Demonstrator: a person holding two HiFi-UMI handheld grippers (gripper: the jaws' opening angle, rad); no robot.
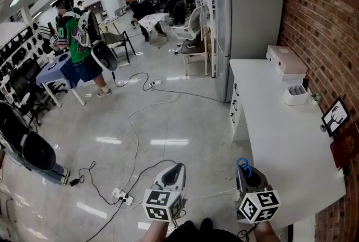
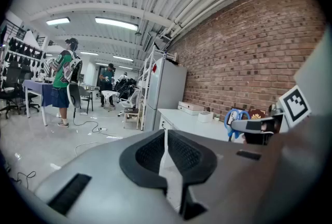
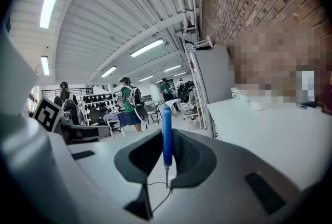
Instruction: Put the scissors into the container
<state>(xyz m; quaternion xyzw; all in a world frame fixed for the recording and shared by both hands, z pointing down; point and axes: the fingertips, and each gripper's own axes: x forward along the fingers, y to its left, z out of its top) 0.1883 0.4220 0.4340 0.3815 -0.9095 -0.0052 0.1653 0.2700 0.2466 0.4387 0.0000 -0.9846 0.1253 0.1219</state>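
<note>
Blue-handled scissors (image 1: 243, 165) stand edge-on between the jaws of my right gripper (image 1: 245, 175), which is shut on them; in the right gripper view the scissors (image 3: 166, 132) rise as a thin blue strip from the gripper (image 3: 167, 161). My left gripper (image 1: 173, 175) hangs beside it over the floor, shut with nothing in it. In the left gripper view the scissors (image 2: 236, 115) show to the right of my left gripper (image 2: 166, 148). The white container (image 1: 295, 94) stands far off at the back of the white table (image 1: 280, 134), near the brick wall.
A flat white box (image 1: 285, 61) lies behind the container. A picture frame (image 1: 335, 116) leans on the wall at the table's right. A grey fridge (image 1: 247, 17) stands beyond the table. Cables (image 1: 134, 123) and a power strip (image 1: 120, 196) lie on the floor; a person (image 1: 76, 45) stands far left.
</note>
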